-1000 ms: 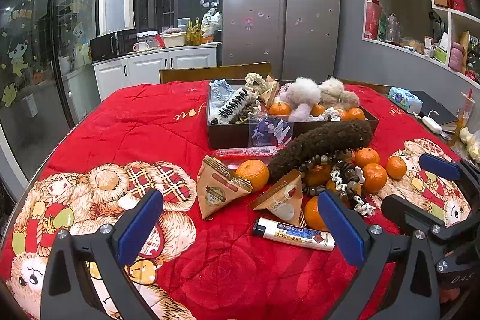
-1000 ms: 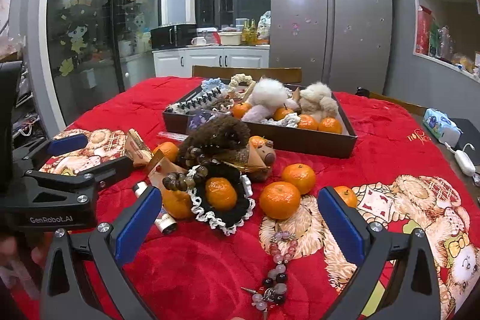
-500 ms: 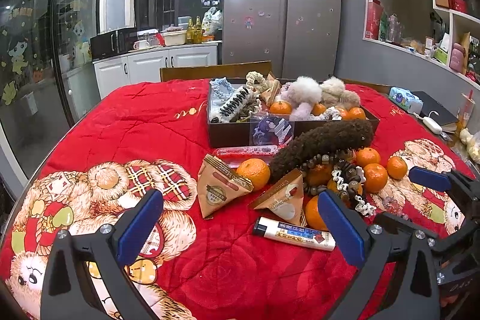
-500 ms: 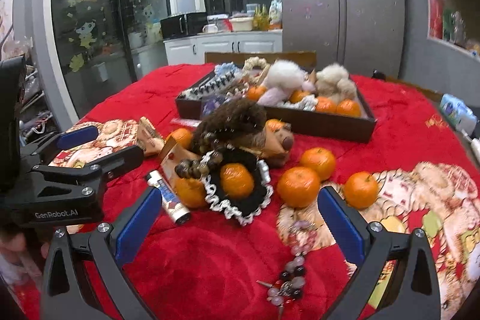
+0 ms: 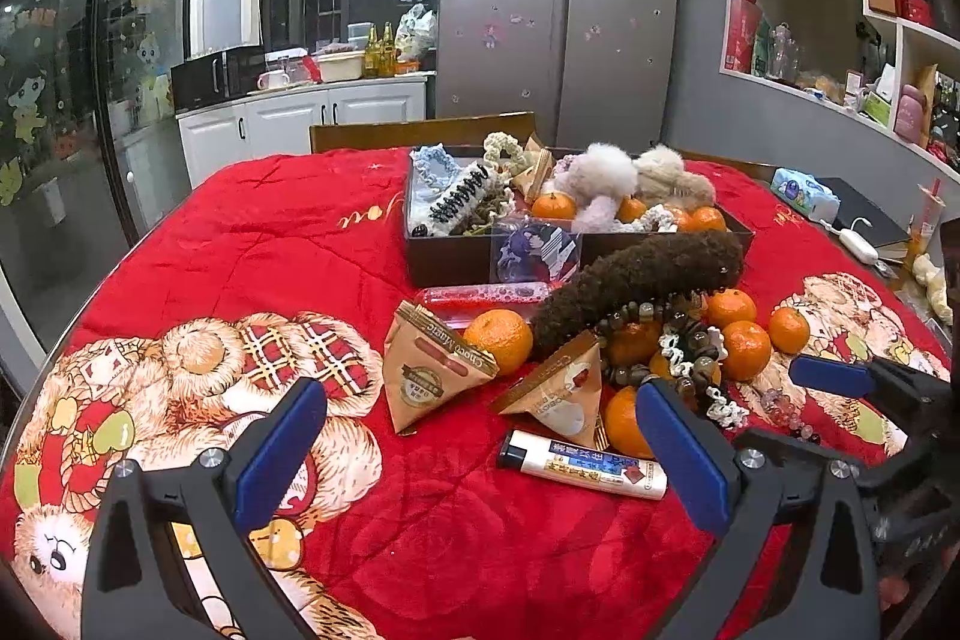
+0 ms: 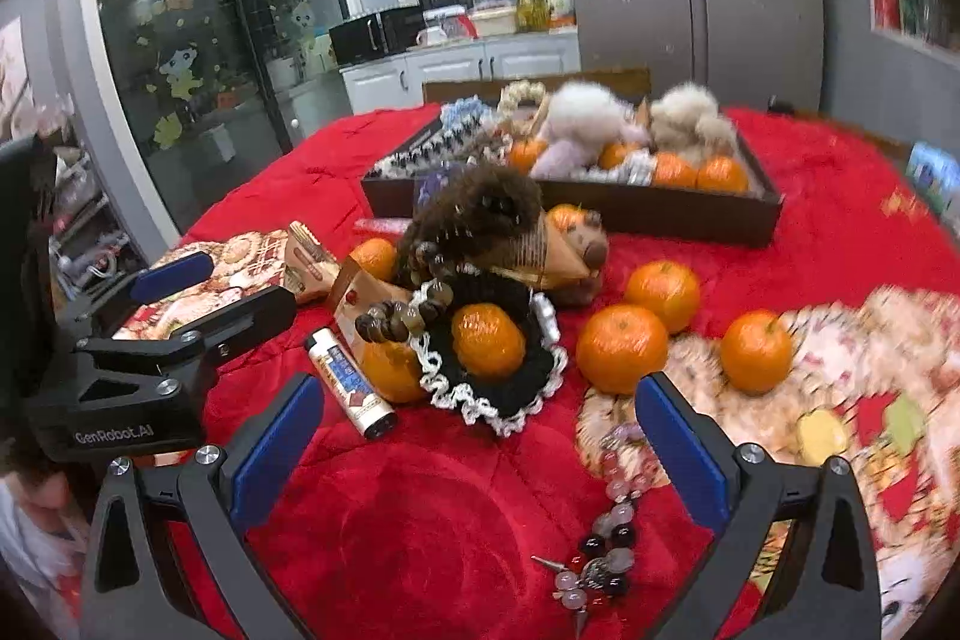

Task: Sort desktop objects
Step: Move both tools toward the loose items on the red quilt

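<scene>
Both jaws gape wide over a red-quilted table (image 5: 252, 244): the left gripper (image 5: 480, 460), its body lettered "GenRobot.AI", and the right gripper (image 6: 477, 451) hold nothing. A triangular packet (image 5: 429, 370) reading "Choco Magic" lies mid-table beside mandarins (image 6: 621, 349) and a white tube (image 5: 585, 466) whose print is illegible. The far-edge tray (image 6: 690, 214) blurs; a bead bracelet (image 6: 606, 538) sits partly hidden behind the right finger

Plush red tablecloth (image 5: 288, 244), glossy mandarins (image 6: 622, 349), fuzzy brown toy (image 5: 636, 274)
</scene>
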Demonstrator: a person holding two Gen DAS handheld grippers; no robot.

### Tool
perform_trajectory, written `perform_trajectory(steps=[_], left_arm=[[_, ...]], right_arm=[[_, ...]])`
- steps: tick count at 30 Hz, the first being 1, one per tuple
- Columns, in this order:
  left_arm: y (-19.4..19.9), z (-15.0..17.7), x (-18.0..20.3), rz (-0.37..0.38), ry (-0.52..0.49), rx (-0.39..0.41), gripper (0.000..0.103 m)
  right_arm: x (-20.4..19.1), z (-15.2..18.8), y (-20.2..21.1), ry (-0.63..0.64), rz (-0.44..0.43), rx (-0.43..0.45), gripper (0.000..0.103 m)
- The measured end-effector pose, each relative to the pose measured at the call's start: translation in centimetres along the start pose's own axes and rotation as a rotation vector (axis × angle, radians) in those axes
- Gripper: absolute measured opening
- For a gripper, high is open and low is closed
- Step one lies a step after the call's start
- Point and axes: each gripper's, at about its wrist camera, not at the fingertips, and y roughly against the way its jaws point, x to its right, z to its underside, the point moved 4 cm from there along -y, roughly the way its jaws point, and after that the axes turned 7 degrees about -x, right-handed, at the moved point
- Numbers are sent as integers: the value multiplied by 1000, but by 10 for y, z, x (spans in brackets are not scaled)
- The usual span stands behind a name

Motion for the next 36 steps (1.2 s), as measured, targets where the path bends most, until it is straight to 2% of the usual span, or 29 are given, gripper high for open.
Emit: perform_trajectory(steps=[3, 6, 9, 17, 24, 27, 29, 30, 33, 36], left_arm=[[-3, 0, -2, 0, 10, -12, 103], [-5, 0, -6, 3, 30, -21, 103], [-4, 0, -5, 3, 29, -14, 103], [4, 0, 2, -8, -8, 22, 103], [2, 0, -9, 5, 48, 6, 103], [1, 1, -11, 6, 55, -2, 103], [1, 1, -11, 9, 58, -1, 103], [1, 1, -11, 13, 55, -2, 103], [-1, 1, -8, 19, 42, -11, 103], [-3, 1, -7, 22, 38, -23, 103]], right_arm=[[8, 1, -4, -55, -21, -19, 103], [13, 1, -3, -100, -52, -4, 103], [15, 0, 3, -119, -38, 35, 103], [-6, -3, 25, -17, 44, 155, 103], [-23, 0, 35, 71, 112, 214, 103], [-26, 2, 38, 87, 96, 229, 103], [-28, 2, 35, 112, 25, 208, 103], [-29, 2, 34, 115, 16, 202, 103], [-29, 2, 33, 109, 36, 196, 103], [-26, 1, 32, 88, 13, 189, 103]])
